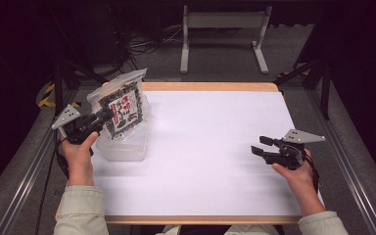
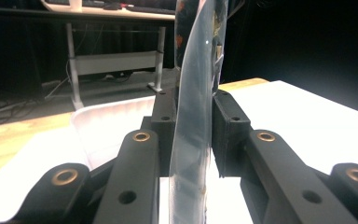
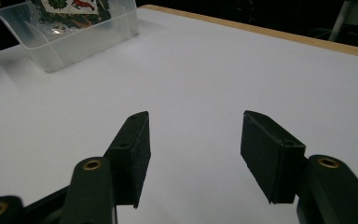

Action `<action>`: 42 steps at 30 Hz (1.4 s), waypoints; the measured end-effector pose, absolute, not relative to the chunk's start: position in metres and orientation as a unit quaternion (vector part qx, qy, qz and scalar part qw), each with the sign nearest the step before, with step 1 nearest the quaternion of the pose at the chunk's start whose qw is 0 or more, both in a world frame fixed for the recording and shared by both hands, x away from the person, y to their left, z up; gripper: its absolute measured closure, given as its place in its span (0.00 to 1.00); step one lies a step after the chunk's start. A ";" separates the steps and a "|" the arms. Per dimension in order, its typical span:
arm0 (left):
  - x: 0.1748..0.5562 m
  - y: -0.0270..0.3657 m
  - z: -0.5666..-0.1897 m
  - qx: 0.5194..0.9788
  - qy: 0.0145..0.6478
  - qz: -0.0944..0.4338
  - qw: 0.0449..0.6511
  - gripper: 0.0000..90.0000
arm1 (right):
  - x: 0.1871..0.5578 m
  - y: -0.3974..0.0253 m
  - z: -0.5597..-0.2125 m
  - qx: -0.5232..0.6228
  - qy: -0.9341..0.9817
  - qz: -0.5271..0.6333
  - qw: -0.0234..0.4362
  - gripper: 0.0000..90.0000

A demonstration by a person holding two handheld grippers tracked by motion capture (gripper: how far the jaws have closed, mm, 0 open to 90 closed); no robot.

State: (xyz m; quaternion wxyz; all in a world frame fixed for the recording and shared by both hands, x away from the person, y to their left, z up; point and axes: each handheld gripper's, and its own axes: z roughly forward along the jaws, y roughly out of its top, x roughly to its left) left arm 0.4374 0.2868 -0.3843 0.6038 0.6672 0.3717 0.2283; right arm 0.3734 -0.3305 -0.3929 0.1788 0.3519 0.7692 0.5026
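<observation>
1. The table point(image 1: 215, 147) has a pale wooden top covered almost to its edges by a smooth, matte white sheet; a strip of bare wood shows along the far and near sides.

2. At the left side of the table sits a clear plastic container point(image 1: 125, 147), rectangular with rounded corners and thin, frosted-looking walls. From the right gripper view its near corner and rim are plain to see, translucent against the white.

3. The left gripper point(image 1: 103, 117), black and blocky with brass-coloured pivot pins, is clamped on a snack bag point(image 1: 122, 105). The bag is held above the container, tilted, its lower end over the tub's opening.

4. The bag is glossy clear film with a sealed flat top edge, dark green, leafy-looking contents and a white-and-red printed label on its face.

5. In the left gripper view the film runs edge-on between the two flat jaw pads, shiny and slightly rippled, pinched tight on both sides.

6. The right gripper point(image 1: 263, 148) is held low over the white sheet at the table's right side, well apart from the container. Its jaws stand spread, with bare sheet showing between the two rectangular black pads.

7. Each gripper carries a grey three-cornered plate on top, and each is gripped by a hand coming out of a pale, soft-looking sleeve point(image 1: 78, 210).
</observation>
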 end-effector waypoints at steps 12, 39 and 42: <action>0.439 0.297 -0.392 0.649 0.406 0.219 0.605 0.80 | 0.374 -0.330 -0.393 0.354 0.769 0.502 0.179 0.48; 0.410 0.299 -0.368 0.616 0.445 0.273 0.590 0.39 | 0.384 -0.322 -0.391 0.346 0.769 0.509 0.174 0.45; 0.398 0.299 -0.359 0.611 0.442 0.287 0.591 0.39 | 0.387 -0.320 -0.392 0.340 0.773 0.507 0.171 0.44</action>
